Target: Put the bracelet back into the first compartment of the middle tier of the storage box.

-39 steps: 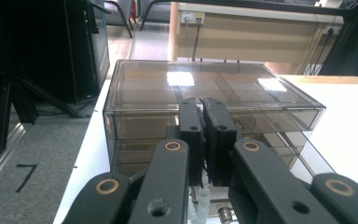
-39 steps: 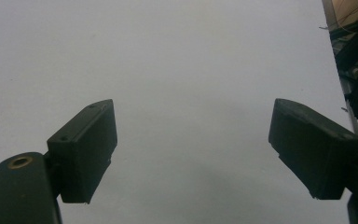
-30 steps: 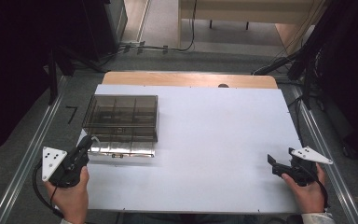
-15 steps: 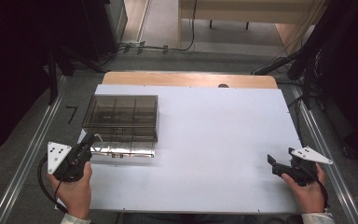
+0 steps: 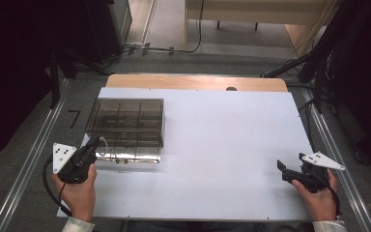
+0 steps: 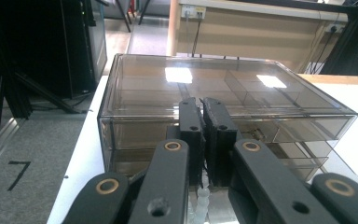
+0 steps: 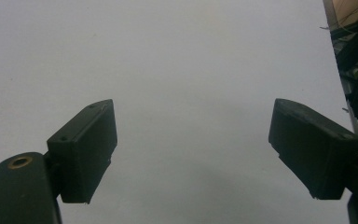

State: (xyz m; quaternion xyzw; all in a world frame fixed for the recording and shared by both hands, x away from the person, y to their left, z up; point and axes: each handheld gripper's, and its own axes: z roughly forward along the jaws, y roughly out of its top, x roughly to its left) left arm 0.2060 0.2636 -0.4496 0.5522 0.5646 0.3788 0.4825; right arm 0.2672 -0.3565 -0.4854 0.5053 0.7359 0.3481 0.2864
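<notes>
Sitting on the left half of the white table top point(image 5: 222, 145), the smoky clear compartment box point(image 5: 125, 116) lies flat with its lid up; its long axis runs left to right across the table, parallel to the near edge, one long side facing the person. Just in front of that long side lies a shiny strip point(image 5: 125, 155). Down at the box's near left corner, the left gripper point(image 5: 94, 143) points up and to the right toward it, jaws clenched together; in the left gripper view a small white beaded piece point(image 6: 200, 205) shows at their base, and whether it is pinched I cannot tell. Well apart, at the right edge, the right gripper point(image 5: 281, 170) rests with its jaws spread wide over bare table, pointing left.
</notes>
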